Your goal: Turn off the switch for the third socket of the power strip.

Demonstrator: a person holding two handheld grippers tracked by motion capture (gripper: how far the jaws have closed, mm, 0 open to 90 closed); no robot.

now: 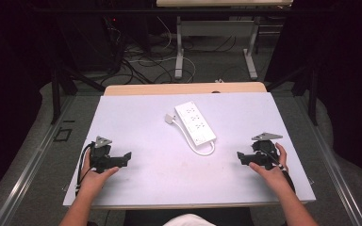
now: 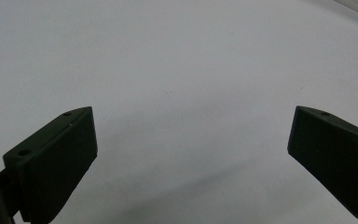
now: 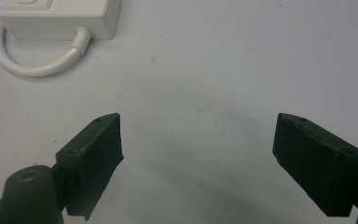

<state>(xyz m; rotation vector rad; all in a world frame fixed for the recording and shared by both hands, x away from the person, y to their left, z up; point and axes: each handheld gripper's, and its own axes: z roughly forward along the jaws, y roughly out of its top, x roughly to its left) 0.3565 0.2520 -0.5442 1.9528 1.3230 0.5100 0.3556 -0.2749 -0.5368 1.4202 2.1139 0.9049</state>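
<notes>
A white power strip [image 1: 195,123] lies at the middle of the white table top [image 1: 136,122], its cable [image 1: 206,151] looping from the near end and its plug [image 1: 170,118] resting at its left. My left gripper [image 1: 127,157] rests at the near left, held by a hand, open with nothing between its jaws. The left gripper [image 2: 191,140] looks at bare white surface. My right gripper [image 1: 240,157] sits at the near right, open and empty, pointing left. In the right gripper view the right gripper [image 3: 198,140] faces the strip's end [image 3: 58,18] and cable loop [image 3: 37,67].
The table top ends in a wooden strip [image 1: 184,88] at the far side. Beyond it the floor holds tangled cables [image 1: 141,63] and the legs of another table [image 1: 179,52]. Dark curtains stand on both sides.
</notes>
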